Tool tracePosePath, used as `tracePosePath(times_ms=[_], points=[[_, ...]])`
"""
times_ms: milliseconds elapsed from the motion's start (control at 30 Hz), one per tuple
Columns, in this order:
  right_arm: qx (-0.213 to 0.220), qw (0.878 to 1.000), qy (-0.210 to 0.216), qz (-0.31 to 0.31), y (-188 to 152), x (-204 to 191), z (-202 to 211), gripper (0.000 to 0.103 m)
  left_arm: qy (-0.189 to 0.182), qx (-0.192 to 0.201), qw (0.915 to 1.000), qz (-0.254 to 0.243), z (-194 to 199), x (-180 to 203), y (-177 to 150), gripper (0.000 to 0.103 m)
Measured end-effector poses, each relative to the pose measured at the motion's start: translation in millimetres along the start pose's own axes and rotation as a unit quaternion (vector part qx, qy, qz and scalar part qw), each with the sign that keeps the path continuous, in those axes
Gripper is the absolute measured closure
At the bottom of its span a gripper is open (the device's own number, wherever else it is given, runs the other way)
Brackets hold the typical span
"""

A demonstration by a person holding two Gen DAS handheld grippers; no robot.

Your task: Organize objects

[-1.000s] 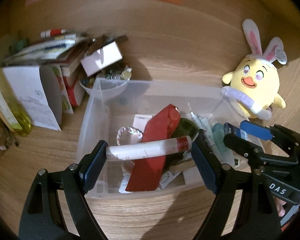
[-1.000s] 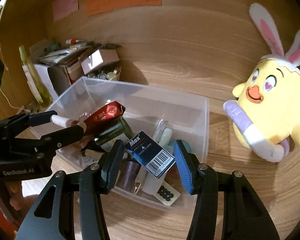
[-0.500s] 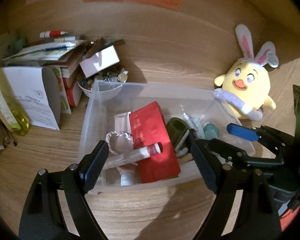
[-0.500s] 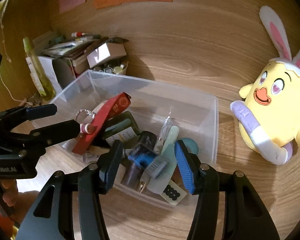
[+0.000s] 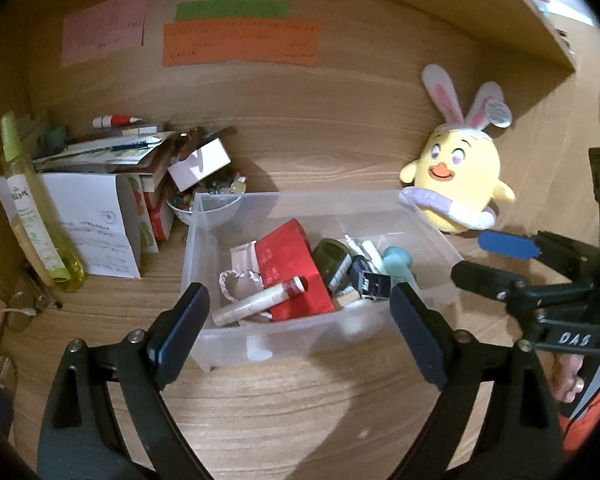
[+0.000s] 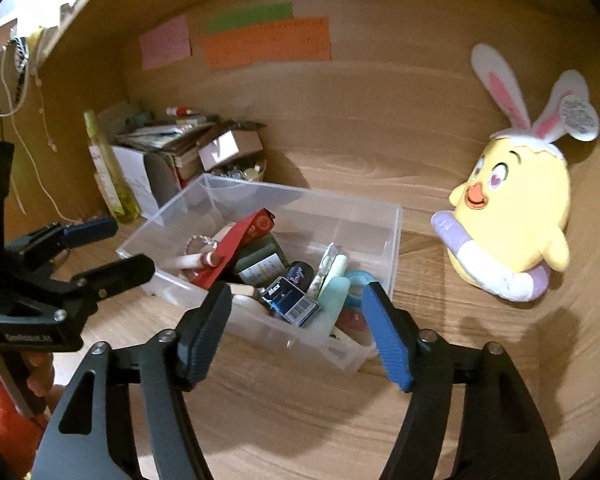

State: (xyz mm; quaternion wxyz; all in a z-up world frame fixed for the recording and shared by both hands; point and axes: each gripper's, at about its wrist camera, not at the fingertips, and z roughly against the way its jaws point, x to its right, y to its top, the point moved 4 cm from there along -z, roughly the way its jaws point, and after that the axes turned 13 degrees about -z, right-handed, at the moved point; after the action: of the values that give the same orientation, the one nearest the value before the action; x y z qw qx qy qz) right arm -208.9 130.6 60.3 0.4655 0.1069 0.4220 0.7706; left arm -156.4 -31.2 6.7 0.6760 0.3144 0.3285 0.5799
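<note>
Both claws hang empty in front of the box. The left claw (image 5: 300, 328) has its jaws opening, already wide, with nothing between the pads; through the gap shows only the near wall of the clear plastic box (image 5: 284, 340). The right claw (image 6: 296, 332) is opening too, and it grips nothing, its pads clear of the box's near corner.

Just beyond them, the box sits on the wooden bench (image 5: 300, 420) and holds what looks like the sorted lot: a white tube with a red cap (image 5: 260, 300) lying against a red carton (image 5: 296, 272), a small blue staple box (image 6: 292, 300) marked Max, a dark green jar (image 5: 332, 258), a twisted ring, and some pale tubes and pens toward the right end. I judge these two, the tube and the staple box, as freshly set in, so that step reads as done.

Further out, much is left. A yellow chick plush with rabbit ears (image 6: 512, 216) stands on the bench just right of the box. To the left, a heap of cartons and papers (image 5: 112, 184), a bowl of small trinkets (image 5: 216, 196) and a yellow-green bottle (image 5: 32, 216) remain unsorted.
</note>
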Motion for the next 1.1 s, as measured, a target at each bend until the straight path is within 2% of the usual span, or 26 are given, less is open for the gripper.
tracePosePath(times_ms=[67,167,633,1100], points=[[0.012,1.0,0.003,-0.004,-4,1,8,0.028,-0.005,0.009,0.9999,-0.003,6,3,-5,0.009],[0.025,1.0,0.007,-0.01,-12,2,19,0.023,-0.011,0.014,0.9998,-0.009,14,8,-13,0.009],[0.031,0.999,0.009,-0.02,-43,0,33,0.022,-0.019,0.034,0.9991,-0.017,33,23,-36,0.007],[0.027,0.999,0.013,-0.021,-45,-2,33,0.022,-0.024,0.04,0.9989,-0.009,33,25,-36,0.006]])
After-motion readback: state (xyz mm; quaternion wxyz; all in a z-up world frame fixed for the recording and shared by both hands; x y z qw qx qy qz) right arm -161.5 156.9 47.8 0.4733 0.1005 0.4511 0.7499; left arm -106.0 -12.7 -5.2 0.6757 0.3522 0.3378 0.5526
